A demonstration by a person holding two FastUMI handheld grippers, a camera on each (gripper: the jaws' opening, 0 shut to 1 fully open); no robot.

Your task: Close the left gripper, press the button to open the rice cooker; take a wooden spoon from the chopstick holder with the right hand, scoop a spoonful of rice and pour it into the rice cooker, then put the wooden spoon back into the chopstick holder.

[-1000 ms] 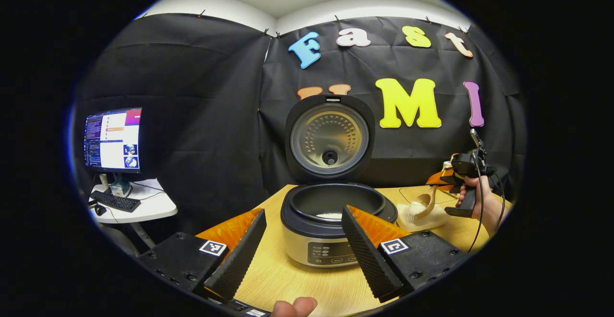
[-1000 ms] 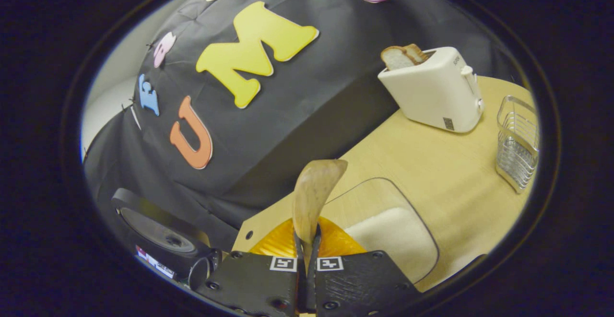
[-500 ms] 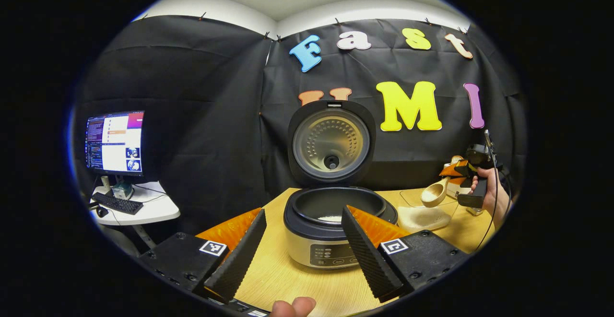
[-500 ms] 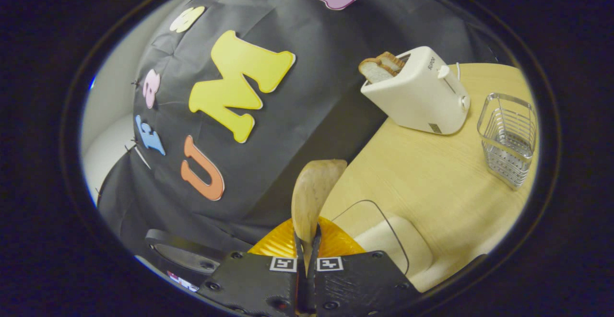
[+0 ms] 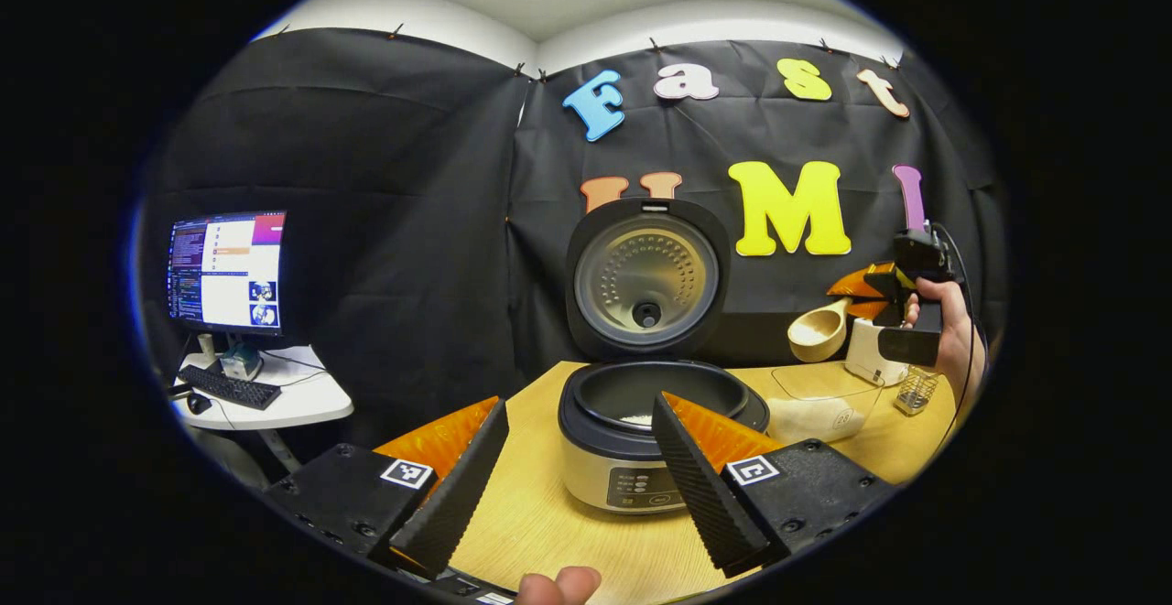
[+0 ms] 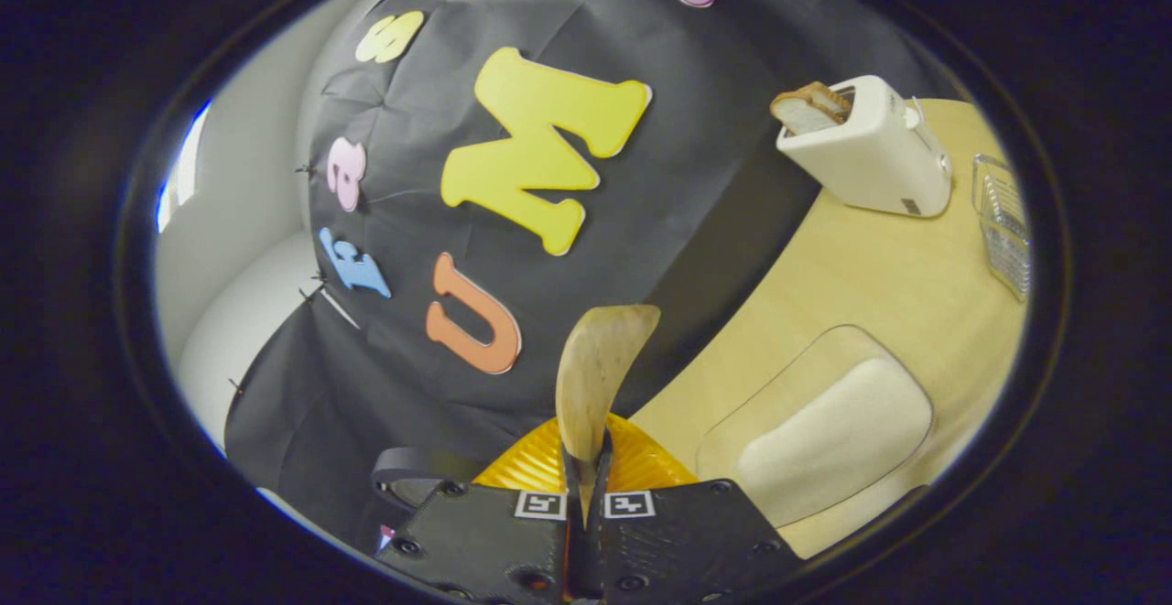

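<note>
While the left gripper (image 5: 568, 459) stays spread, the right gripper (image 6: 586, 486), clamping the wooden spoon (image 6: 595, 376), has risen above the rice (image 6: 824, 436).

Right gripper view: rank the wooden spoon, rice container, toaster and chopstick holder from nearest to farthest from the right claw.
1. Wooden spoon, clamped in the right claw.
2. Rice container, just ahead, right.
3. Toaster and chopstick holder, far table end; too close to call.
</note>
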